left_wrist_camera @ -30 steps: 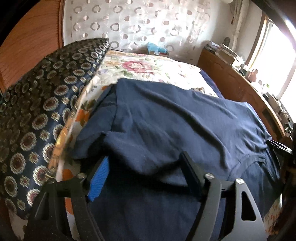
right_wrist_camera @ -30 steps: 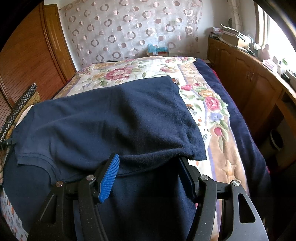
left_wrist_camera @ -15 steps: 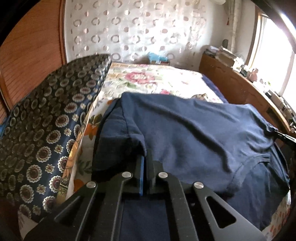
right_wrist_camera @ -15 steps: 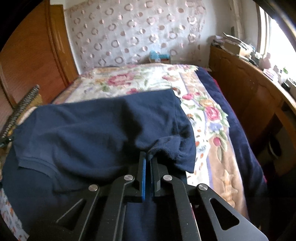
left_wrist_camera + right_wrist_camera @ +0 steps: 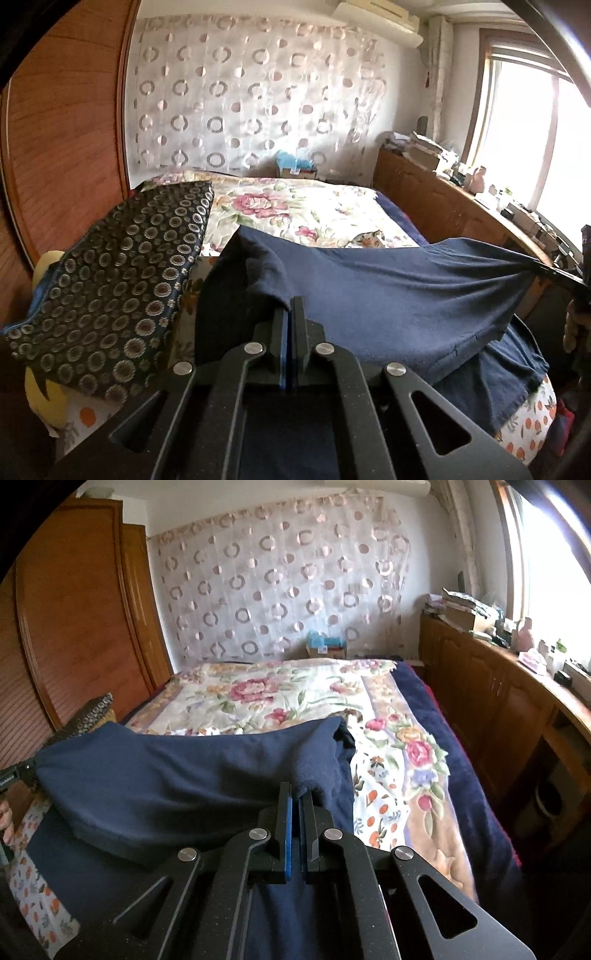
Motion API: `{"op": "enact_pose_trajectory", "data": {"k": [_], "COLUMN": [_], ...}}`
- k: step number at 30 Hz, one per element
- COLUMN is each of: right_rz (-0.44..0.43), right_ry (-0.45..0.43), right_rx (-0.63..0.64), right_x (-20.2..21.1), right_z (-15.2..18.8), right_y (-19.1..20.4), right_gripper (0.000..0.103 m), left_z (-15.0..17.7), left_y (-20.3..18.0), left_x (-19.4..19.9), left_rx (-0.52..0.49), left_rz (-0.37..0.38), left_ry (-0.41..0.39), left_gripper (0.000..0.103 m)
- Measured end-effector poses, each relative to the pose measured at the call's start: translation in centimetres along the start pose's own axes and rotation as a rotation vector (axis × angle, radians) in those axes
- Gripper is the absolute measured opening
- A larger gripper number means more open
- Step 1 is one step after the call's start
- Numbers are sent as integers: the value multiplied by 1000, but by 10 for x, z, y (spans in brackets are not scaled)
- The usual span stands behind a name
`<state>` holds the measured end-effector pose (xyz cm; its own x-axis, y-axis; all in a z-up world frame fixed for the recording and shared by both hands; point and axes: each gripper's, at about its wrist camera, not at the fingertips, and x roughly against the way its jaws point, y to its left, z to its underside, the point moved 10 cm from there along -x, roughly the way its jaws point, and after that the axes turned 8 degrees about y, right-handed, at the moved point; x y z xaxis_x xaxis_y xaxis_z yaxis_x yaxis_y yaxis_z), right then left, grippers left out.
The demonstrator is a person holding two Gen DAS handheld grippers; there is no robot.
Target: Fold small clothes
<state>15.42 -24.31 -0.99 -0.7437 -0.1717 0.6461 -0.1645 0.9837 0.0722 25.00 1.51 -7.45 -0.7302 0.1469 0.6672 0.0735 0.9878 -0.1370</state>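
Two tongs are doing the work, and both are pinched tight on the navy shirt (image 5: 388, 295). Your left tongs (image 5: 289, 314) grip one corner right at their tips. Your right tongs (image 5: 297, 797) grip the other corner the same way. The cloth hangs stretched between them, lifted off the flowery bed (image 5: 295, 698), with its lower part drooping under them. Each pinch looks small, so a hard tug sideways could pull a corner free. If one side goes faster, the fold may land crooked. The spotted pillow (image 5: 110, 280) sits just beside your left tongs and could get bumped.
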Motion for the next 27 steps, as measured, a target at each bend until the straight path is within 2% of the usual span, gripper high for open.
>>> {"op": "enact_pose_trajectory", "data": {"k": [13, 18, 27], "right_rz": [7, 4, 12], "right_ry": [26, 67, 155], "right_rx": [9, 5, -27], "right_x": [36, 38, 27], "right_z": [46, 68, 84], "right_y": [4, 5, 2], "right_gripper": [2, 2, 2], "left_z": [34, 55, 90], "left_y": [2, 6, 19], "left_x": [29, 32, 14], "left_rx": [-28, -27, -12], "left_rz": [7, -1, -46], "left_ry": [12, 43, 134], "left_gripper": [1, 1, 2]}}
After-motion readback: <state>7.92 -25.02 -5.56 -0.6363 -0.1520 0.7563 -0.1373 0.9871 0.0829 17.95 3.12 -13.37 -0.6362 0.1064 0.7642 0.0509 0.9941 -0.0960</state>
